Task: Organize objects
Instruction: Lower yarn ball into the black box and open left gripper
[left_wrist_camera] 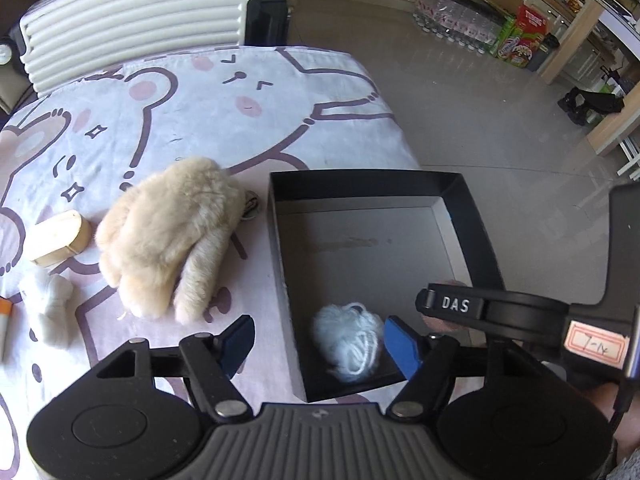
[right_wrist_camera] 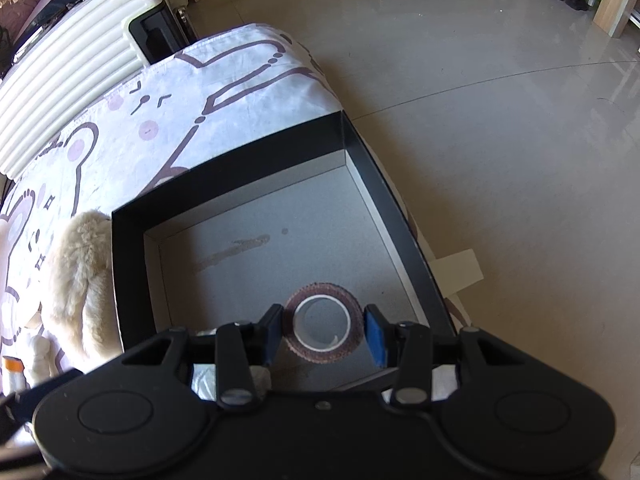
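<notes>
Where black box (left_wrist_camera: 464, 216) sits: yarn ball (left_wrist_camera: 348, 340), tape roll (right_wrist_camera: 323, 330).

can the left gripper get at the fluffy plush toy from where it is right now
Probably yes. The left gripper stands open over the black box, nothing held, and the beige plush toy lies uncovered on the sheet just beside the box, with nothing between them.

Tabletop (left_wrist_camera: 248, 128) under bear-print cloth. On it: black box (left_wrist_camera: 360, 186), beige plush toy (left_wrist_camera: 168, 236), small wooden case (left_wrist_camera: 60, 242), white cloth bow (left_wrist_camera: 48, 308).
</notes>
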{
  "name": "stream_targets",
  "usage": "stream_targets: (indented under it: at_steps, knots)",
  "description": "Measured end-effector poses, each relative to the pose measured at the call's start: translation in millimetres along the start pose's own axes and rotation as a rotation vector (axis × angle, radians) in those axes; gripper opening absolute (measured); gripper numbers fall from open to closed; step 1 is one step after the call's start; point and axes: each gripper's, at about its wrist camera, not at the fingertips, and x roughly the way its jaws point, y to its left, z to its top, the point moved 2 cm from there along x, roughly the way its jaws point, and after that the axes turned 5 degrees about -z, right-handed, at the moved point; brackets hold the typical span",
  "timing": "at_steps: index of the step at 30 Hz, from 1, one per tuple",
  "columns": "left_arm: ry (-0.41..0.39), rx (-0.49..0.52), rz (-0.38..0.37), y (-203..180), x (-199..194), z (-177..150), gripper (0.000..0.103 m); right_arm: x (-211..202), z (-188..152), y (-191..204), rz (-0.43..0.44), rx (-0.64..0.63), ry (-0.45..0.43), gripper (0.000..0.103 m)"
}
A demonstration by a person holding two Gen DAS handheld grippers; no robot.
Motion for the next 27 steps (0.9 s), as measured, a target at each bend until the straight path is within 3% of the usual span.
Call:
stream_targets:
  at_steps: [16,19,21,27]
  knots:
    - [-0.055,-0.139,0.051,46.9,-15.0,14.7,0.075,27.2,-14.6,20.8,-0.003,-0.096,0.092,0.045]
    - [-0.056,-0.141,0.059,51.0,-15.6,15.3,0.075,28.6,-17.8,34.9,-0.012,-0.160,0.097,0.045]
    - [-0.053,-0.134,0.062,51.3,-14.9,14.3,0.075,28.3,-18.8,40.6,0.054,-0.153,0.115,0.044]
    - [-0.046,-0.110,0.065,48.0,-13.9,11.8,0.075,28.5,-20.0,41.8,0.025,-0.175,0.113,0.045]
